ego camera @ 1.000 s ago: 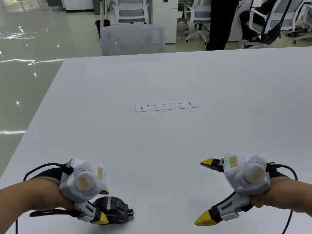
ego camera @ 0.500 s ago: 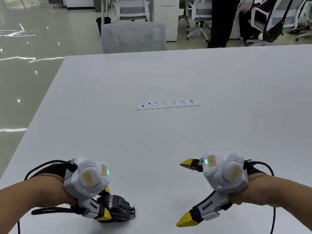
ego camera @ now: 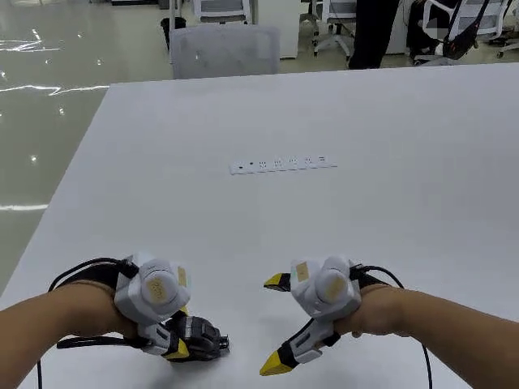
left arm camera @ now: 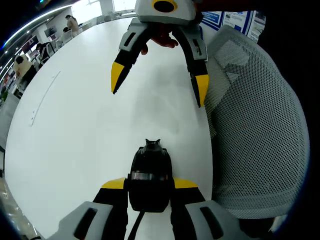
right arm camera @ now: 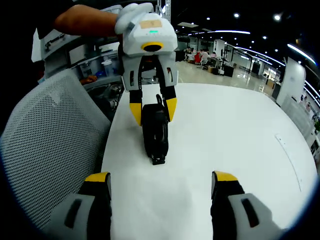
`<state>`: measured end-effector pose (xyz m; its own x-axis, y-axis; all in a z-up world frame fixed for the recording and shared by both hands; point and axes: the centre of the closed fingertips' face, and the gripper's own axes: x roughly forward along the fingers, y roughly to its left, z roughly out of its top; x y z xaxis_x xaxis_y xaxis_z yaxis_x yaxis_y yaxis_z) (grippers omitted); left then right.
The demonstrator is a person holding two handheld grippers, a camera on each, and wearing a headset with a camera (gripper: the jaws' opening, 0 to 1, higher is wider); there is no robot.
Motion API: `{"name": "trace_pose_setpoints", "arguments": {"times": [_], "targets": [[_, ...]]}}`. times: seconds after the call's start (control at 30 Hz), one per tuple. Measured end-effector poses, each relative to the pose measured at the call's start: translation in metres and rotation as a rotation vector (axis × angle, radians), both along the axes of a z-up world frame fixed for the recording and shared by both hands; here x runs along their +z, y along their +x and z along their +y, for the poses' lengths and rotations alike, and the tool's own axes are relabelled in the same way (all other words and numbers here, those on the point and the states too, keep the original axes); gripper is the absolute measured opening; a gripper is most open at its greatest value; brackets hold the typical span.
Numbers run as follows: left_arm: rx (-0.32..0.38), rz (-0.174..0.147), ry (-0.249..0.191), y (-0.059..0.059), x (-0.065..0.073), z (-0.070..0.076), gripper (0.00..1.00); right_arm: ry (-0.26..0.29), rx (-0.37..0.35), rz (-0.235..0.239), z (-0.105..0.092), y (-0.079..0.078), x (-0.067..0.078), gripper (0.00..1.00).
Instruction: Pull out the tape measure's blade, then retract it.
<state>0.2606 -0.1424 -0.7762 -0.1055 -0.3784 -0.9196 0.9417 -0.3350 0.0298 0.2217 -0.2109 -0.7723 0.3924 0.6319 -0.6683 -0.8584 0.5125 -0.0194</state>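
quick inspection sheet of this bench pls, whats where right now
surface: white table, bare apart from the items below
job's things: black tape measure resting on the table, not extended
clutter: socket strip mid-table
grippers: left gripper shut on the tape measure; right gripper open, facing it, apart from it
cables: black cables at both wrists
surroundings: chair at far edge, glossy floor
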Motion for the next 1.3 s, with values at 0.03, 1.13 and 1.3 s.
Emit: {"name": "trace_pose_setpoints", "arguments": {"times": [0.03,1.13,1.3], "targets": [[0.000,0.001,0.001,0.000,0.000,0.000,0.29,0.000,0.001,0.004,0.003,0.001,-0.002,0.81],[-0.002,0.024,0.026,0.000,-0.002,0.000,0.29,-0.111,0.110,0.009,0.041,0.023,-0.041,0.30],[0.006,0.025,0.023,0.000,-0.002,0.000,0.29,-0.132,0.119,0.020,0.042,0.022,-0.048,0.15]]}}
